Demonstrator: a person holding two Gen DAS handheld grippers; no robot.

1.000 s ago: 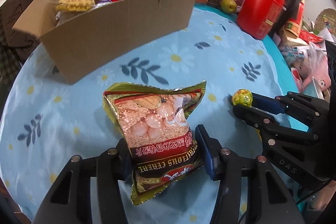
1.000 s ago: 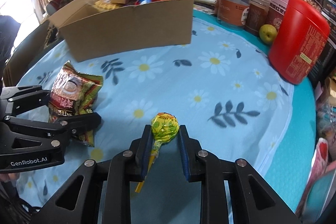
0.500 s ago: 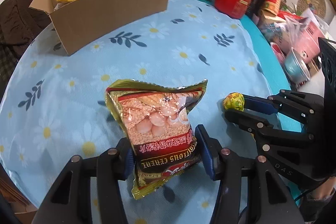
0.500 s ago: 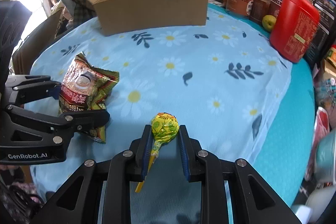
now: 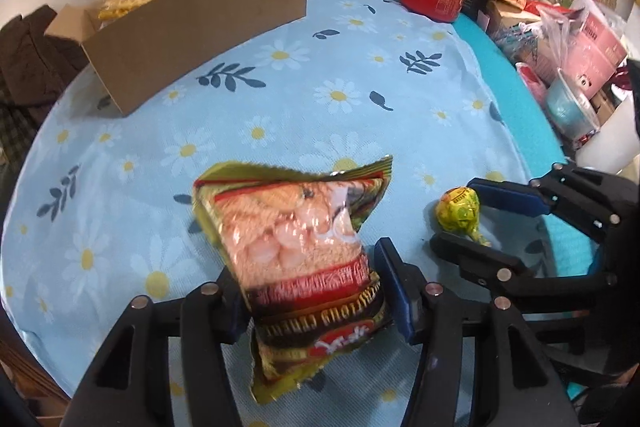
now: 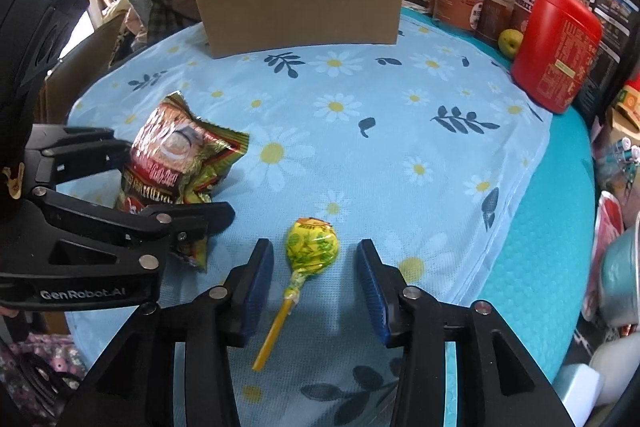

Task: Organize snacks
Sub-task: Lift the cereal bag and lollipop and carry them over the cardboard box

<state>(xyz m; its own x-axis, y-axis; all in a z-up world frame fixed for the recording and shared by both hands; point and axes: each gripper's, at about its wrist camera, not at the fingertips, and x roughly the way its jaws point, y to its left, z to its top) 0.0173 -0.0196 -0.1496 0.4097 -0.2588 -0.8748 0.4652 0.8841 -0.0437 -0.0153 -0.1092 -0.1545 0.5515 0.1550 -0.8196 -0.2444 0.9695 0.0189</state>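
Desk: carried a light blue cloth [image 6: 400,147] printed with daisies and dark leaves, over a teal cover.
Left claw [image 5: 312,291]: jaws had just been opening a little; the cereal packet [image 5: 304,259] stood between the blue pads, its lower part in the gap. Whether the pads pressed on it could not be told.
Cereal packet: upright and slightly tilted, crumpled top edge pointing to the far side; near-left part of the cloth.
Right claw [image 6: 316,279]: jaws had just been opening; pads stood spread, clear of the lollipop [image 6: 312,247] on both sides.
Lollipop: yellow-green wrapper, lying on the cloth between the right claw's pads, head toward the far side, yellow stick toward the near side.
Spacing: packet and lollipop near each other but apart, packet to the left.
Cardboard box [image 6: 300,15]: far side of the desk, flaps open, several snacks inside; well apart from both claws.
Far right edge: red canister [image 6: 556,47], a green fruit [image 6: 510,41] beside it, and a row of jars behind.
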